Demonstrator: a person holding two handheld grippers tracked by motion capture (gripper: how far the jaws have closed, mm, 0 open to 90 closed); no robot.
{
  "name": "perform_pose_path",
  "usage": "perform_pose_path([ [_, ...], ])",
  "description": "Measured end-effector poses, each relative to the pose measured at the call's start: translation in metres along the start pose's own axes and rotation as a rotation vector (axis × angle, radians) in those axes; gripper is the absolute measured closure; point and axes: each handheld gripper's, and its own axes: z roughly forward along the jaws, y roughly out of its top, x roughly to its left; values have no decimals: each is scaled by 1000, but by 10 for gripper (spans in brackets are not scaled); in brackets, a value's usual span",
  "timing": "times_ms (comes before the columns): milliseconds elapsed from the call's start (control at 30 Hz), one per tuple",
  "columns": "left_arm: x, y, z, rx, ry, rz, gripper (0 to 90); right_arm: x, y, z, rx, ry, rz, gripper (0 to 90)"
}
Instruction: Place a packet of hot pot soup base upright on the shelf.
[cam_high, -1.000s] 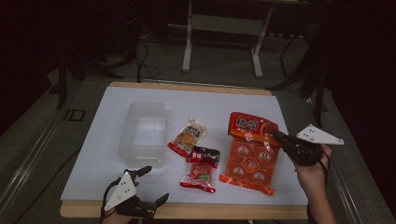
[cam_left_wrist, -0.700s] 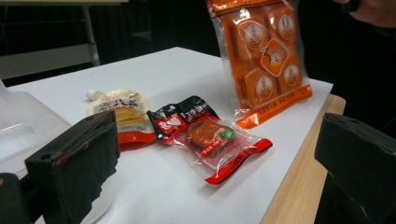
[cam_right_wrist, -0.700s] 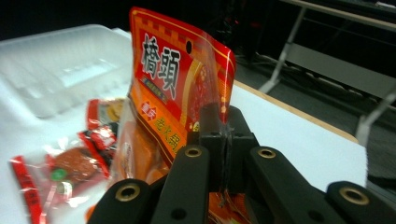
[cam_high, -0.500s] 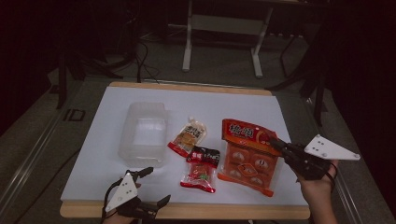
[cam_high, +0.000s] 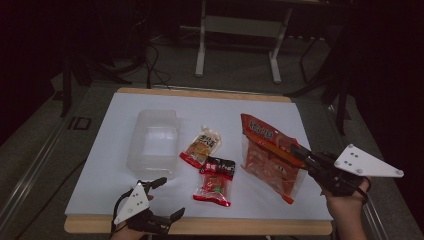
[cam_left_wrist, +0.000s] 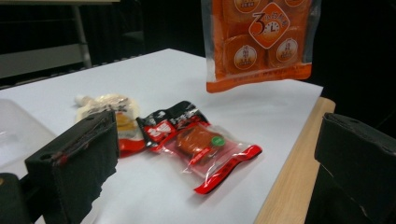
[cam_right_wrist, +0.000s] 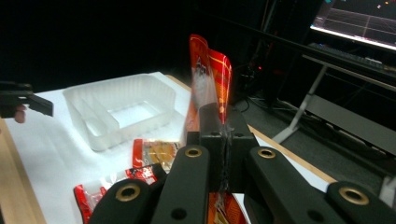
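Observation:
My right gripper (cam_high: 298, 151) is shut on the right edge of a large orange snack bag (cam_high: 267, 152) and holds it raised and tilted over the table's right side. In the right gripper view the jaws (cam_right_wrist: 223, 122) pinch the orange bag (cam_right_wrist: 208, 70), which stands upright. Seen from the left gripper view, the orange bag (cam_left_wrist: 259, 42) hangs clear of the white tabletop. My left gripper (cam_high: 171, 197) stands open at the front left edge, with nothing between its jaws (cam_left_wrist: 212, 142). A red and black packet (cam_high: 215, 181) and a yellowish pouch (cam_high: 201, 146) lie mid-table.
A clear plastic container (cam_high: 152, 142) sits left of centre on the white tabletop (cam_high: 110, 165); the container (cam_right_wrist: 123, 109) looks empty. The red packet (cam_left_wrist: 201, 147) lies near the wooden front edge (cam_left_wrist: 289, 186). Dark stands and cables stand behind the table.
The right gripper has lifted the orange bag from lying flat and drawn it up and toward the front right, tilting it on edge. The left gripper has stayed in place.

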Motion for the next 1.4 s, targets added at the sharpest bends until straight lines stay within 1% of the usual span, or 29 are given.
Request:
perform_pose_path([
  [33,0,1,0,0,-12,-6,4,1,2,-1,-4,0,-9,893],
  [100,0,5,2,5,-29,-5,4,2,7,-1,-6,23,-11,893],
  [167,0,10,3,1,-44,-5,4,6,12,-1,-12,33,-22,893],
  [200,1,14,3,-7,-57,-12,4,7,14,-1,-14,48,-23,893],
  [267,4,22,5,-28,-65,-16,4,10,17,-1,-23,66,-31,893],
  [300,6,26,6,-27,-73,-21,4,12,19,-1,-30,68,-34,893],
  [333,9,31,8,-31,-81,-24,4,13,22,-1,-34,82,-36,893],
  [367,11,35,10,-32,-87,-15,4,16,24,0,-32,82,-46,893],
  [433,14,43,15,-27,-88,1,4,19,28,1,-35,101,-52,892],
  [467,16,47,18,-30,-94,7,4,20,30,2,-38,99,-61,892],
  [533,17,51,23,-36,-94,10,4,22,33,3,-39,117,-62,892],
  [600,19,53,31,-29,-116,6,4,25,36,4,-42,126,-70,892],
  [633,20,54,34,-29,-117,9,4,26,38,5,-46,129,-71,892],
  [700,22,57,40,-36,-130,23,4,29,40,6,-49,138,-83,893],
  [733,23,59,43,-41,-137,23,4,31,42,6,-53,141,-85,892],
  [833,28,68,53,-46,-157,44,4,34,46,8,-58,158,-93,893],
  [967,37,80,66,-66,-191,13,4,39,50,12,-68,175,-105,892],
  [1033,39,83,72,-60,-212,9,4,41,50,14,-70,187,-106,892],
  [1067,39,83,72,-60,-212,9,4,41,50,14,-70,187,-106,892],
  [1100,38,86,77,-76,-255,29,4,42,51,15,-74,195,-104,892],
  [1133,38,88,80,-77,-276,34,4,45,51,17,-77,200,-107,892],
  [1167,39,89,82,-80,-287,33,4,46,51,18,-78,211,-105,892],
  [1200,41,90,84,-84,-317,22,4,47,51,19,-79,209,-107,892],
  [1233,42,91,87,-87,-331,15,5,47,51,20,-79,215,-107,892],
  [1267,43,93,89,-86,-341,20,5,48,51,21,-79,222,-106,892],
  [1300,43,93,89,-86,-341,20,32,48,51,21,-79,222,-106,892],
  [1333,45,95,93,-79,-350,18,32,49,52,22,-79,224,-108,893],
  [1367,46,96,95,-77,-356,7,94,51,52,23,-78,229,-112,892],
  [1400,47,96,97,-75,-369,6,133,52,52,23,-78,232,-113,892],
])
